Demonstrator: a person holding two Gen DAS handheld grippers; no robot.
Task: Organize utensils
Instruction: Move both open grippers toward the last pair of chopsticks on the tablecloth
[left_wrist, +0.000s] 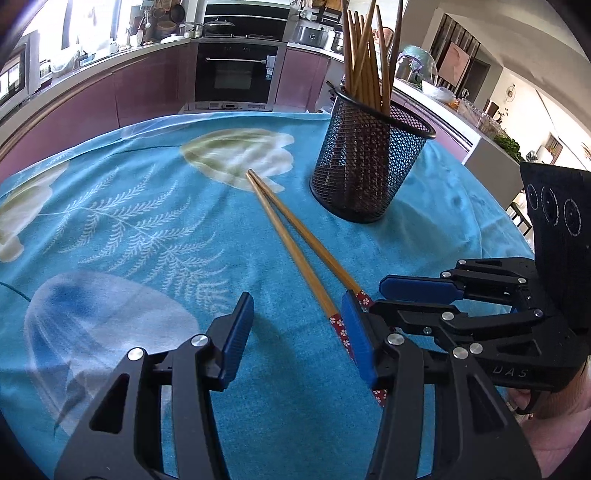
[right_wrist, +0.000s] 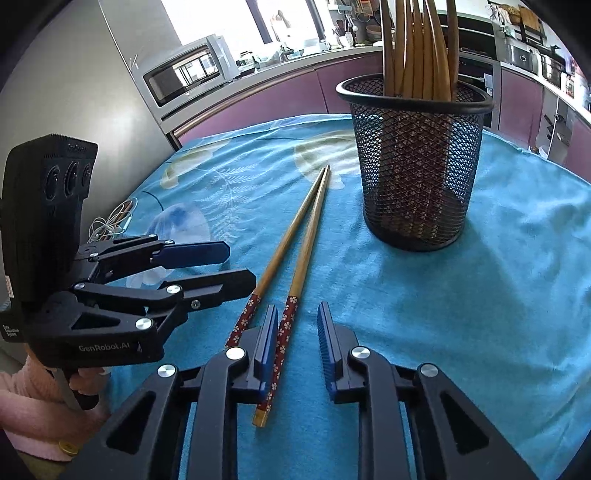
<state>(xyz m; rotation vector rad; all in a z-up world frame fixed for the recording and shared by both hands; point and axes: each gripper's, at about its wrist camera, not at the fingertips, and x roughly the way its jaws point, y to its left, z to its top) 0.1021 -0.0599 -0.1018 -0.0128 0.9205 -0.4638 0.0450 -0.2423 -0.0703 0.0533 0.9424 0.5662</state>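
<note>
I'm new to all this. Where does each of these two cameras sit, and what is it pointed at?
Left wrist view: sits on the left hand-held gripper, angled down at the chopstick pair on the blue cloth; its own open jaws show, with the right hand-held gripper alongside.
Right wrist view: sits on the right hand-held gripper, looking down over one chopstick; the left hand-held gripper and a pink sleeve show.
Shared: chopsticks, cloth, mesh holder.
</note>
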